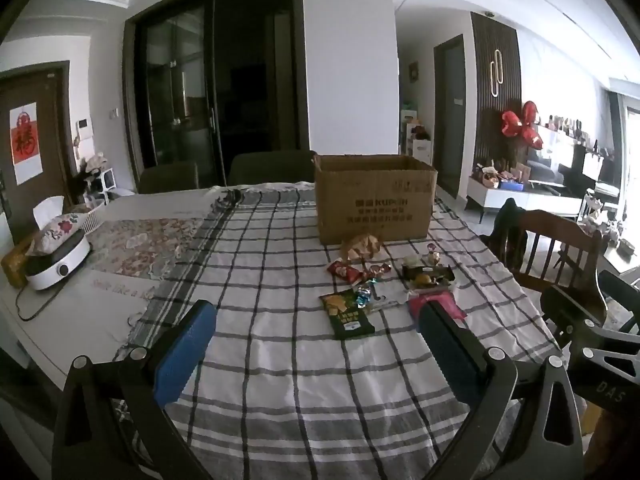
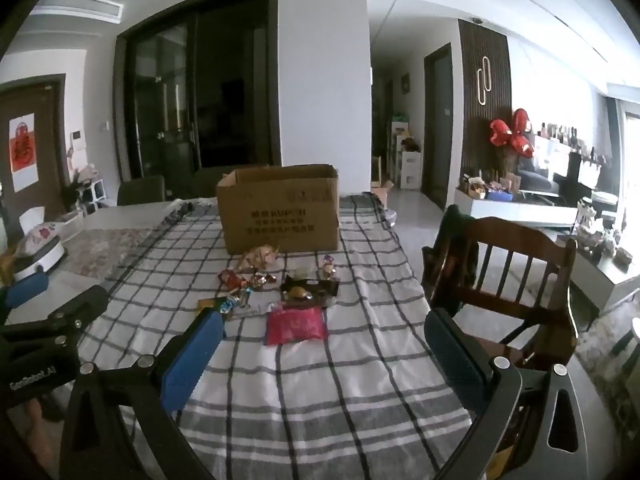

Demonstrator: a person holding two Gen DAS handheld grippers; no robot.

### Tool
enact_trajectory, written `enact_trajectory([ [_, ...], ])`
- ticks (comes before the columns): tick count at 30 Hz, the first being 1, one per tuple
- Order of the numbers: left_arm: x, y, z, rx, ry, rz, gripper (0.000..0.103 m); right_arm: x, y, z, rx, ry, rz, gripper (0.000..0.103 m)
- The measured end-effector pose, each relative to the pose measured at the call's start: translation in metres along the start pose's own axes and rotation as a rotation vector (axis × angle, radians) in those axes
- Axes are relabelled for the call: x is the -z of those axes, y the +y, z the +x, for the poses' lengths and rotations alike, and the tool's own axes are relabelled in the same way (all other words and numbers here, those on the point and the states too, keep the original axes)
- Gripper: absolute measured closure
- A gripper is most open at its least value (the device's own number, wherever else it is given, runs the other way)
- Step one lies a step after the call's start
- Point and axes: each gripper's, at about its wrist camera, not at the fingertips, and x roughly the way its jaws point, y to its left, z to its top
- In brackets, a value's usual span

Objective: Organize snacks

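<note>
1. Both hand-held grippers, left (image 1: pixel 316 354) and right (image 2: pixel 322 354), are hovering released, grasping nothing.
2. Ahead, the pink packet (image 2: pixel 295 325) and green packet (image 1: pixel 349 314) are lying flat on the desk (image 1: pixel 280 392); light, crinkly, probably best pinched at an edge.
3. Beyond, the cardboard box (image 1: pixel 374 198) is standing open.

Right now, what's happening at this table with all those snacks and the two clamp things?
A person holds a two-finger gripper in each hand over a checked tablecloth. The left gripper and the right gripper both stand open and hold nothing. A small heap of snacks lies ahead of them, among them a green packet and a pink packet, in front of an open cardboard box. Nothing has been picked up at this moment.
</note>
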Motion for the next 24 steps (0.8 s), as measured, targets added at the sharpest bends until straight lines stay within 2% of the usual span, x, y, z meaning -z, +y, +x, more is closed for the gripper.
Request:
enact_trajectory([
  [24,-0.0014,0.0011,-0.0035,-0.006,-0.010,-0.002,0.000,-0.0019,0.0012,-0.0030,-0.001,-0.006,-0.001,0.001],
])
